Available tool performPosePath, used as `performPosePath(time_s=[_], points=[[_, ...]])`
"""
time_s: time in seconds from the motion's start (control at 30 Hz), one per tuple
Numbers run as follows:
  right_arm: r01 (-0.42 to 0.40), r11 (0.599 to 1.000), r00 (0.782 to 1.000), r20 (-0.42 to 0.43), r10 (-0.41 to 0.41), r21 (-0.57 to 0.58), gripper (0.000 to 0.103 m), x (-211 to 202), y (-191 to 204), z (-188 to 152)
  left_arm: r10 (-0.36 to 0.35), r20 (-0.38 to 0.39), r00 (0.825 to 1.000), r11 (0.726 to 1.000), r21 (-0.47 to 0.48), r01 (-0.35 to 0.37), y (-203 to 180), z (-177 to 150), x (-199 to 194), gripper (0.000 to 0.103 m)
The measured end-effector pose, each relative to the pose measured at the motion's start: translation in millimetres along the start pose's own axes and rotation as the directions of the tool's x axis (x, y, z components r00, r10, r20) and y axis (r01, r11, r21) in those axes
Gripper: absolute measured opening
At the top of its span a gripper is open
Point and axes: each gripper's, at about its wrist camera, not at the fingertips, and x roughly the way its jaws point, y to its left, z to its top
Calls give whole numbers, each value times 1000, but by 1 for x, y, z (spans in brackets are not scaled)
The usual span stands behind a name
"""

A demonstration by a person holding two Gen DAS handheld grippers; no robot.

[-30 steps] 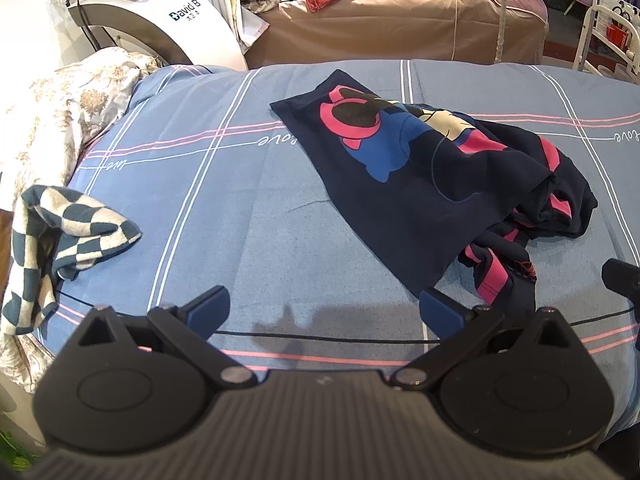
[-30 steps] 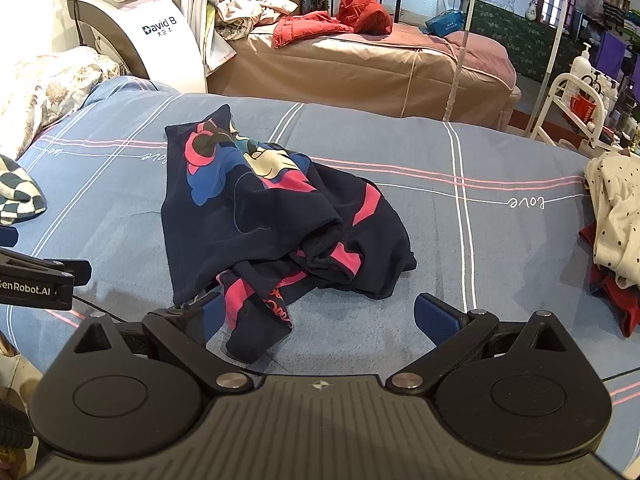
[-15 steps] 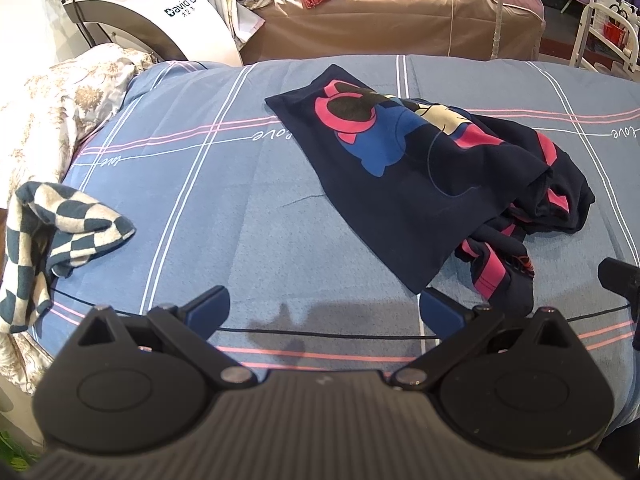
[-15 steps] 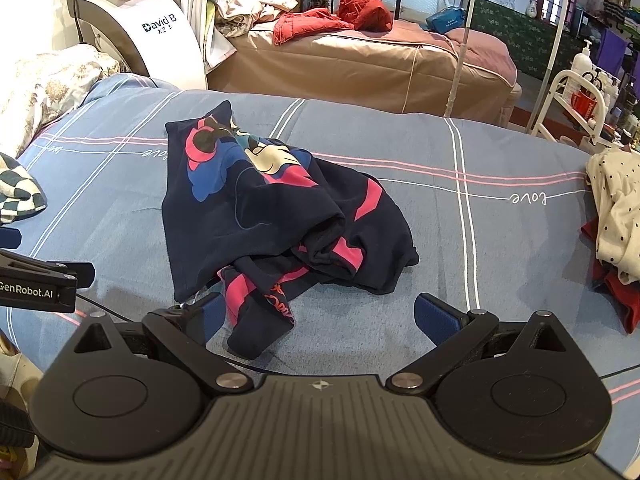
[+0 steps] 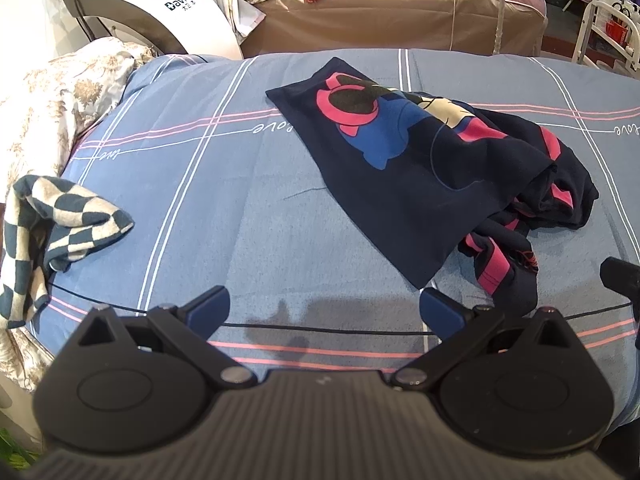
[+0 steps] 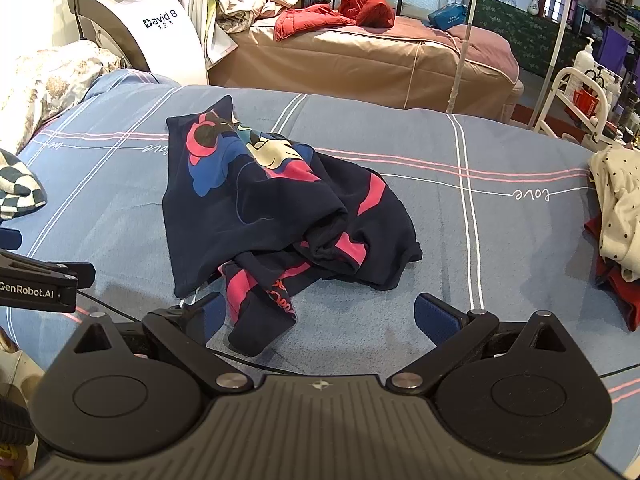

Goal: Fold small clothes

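Observation:
A small dark navy garment [image 5: 432, 168] with pink, blue and cream cartoon print lies crumpled on the blue striped bed cover [image 5: 240, 200]. Its left part is spread flat; its right part is bunched. In the right wrist view the same navy garment [image 6: 264, 216] has a pink-striped sleeve reaching toward the camera. My left gripper [image 5: 324, 308] is open, low over the cover, its right finger [image 5: 440, 312] just short of the garment's near corner. My right gripper [image 6: 316, 316] is open with the sleeve end between its fingers, nothing pinched.
A blue-and-white checked cloth [image 5: 52, 220] lies at the bed's left edge. A cream dotted garment over a red one [image 6: 620, 208] sits at the right edge. Behind the bed stand a white machine [image 6: 136, 28], a tan-covered bed [image 6: 360, 64] and a white rack [image 6: 576, 96].
Both cameras have tilted or edged slightly closer to the bed, so the garment sits a little lower and nearer in view. The garment itself has not moved; both grippers stay open.

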Motion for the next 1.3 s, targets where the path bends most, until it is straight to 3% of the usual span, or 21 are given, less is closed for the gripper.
performPosePath(time_s=[0.23, 0.33, 0.4, 0.47, 0.57, 0.73, 0.8, 0.83, 0.87, 0.93, 1.0, 1.13, 1.2, 1.3], points=[[13, 1000, 1000, 24, -13, 5, 103, 6, -5, -4, -55, 60, 997, 998, 4, 55, 0, -7, 18, 103], [-5, 1000, 989, 145, 9, -26, 103, 11, -15, -14, -74, 130, 989, 996, 60, 67, -7, -12, 35, 103], [22, 999, 985, 170, -16, -36, 103, 24, -23, -19, -89, 152, 984, 990, 120, 71, -16, -13, 50, 102], [53, 999, 990, 133, -51, -10, 103, 37, -30, -21, -112, 148, 983, 979, 185, 83, -30, -10, 65, 91], [29, 998, 995, 96, -35, 59, 103, 44, -39, -23, -114, 137, 984, 956, 285, 72, -56, -8, 86, 76], [16, 992, 998, 62, -24, 123, 103, 46, -41, -31, -147, 114, 983, 918, 384, 93, -90, -5, 114, 70], [22, 990, 998, 51, -29, 140, 103, 46, -44, -35, -135, 100, 986, 919, 384, 87, -95, 0, 130, 48], [20, 989, 999, 46, -28, 150, 103, 46, -46, -36, -140, 82, 987, 923, 373, 100, -94, 3, 138, 26], [20, 987, 999, 40, -27, 160, 103, 46, -48, -38, -163, 73, 984, 929, 346, 129, -91, 7, 142, 15], [22, 984, 999, 35, -29, 180, 103, 46, -53, -39, -209, 57, 976, 945, 267, 187, -77, 17, 145, 6], [24, 981, 999, 42, -32, 190, 103, 43, -56, -40, -277, 47, 960, 946, 188, 264, -59, 26, 140, 5], [20, 980, 998, 62, -33, 196, 103, 42, -60, -38, -375, 123, 919, 926, 19, 376, 0, 40, 111, 4], [5, 980, 998, 59, -17, 198, 103, 46, -62, -35, -383, 188, 904, 918, -33, 395, 35, 41, 87, 4], [-21, 975, 998, 62, 7, 220, 103, 55, -65, -31, -313, 273, 910, 934, -83, 346, 84, 34, 48, 4]])
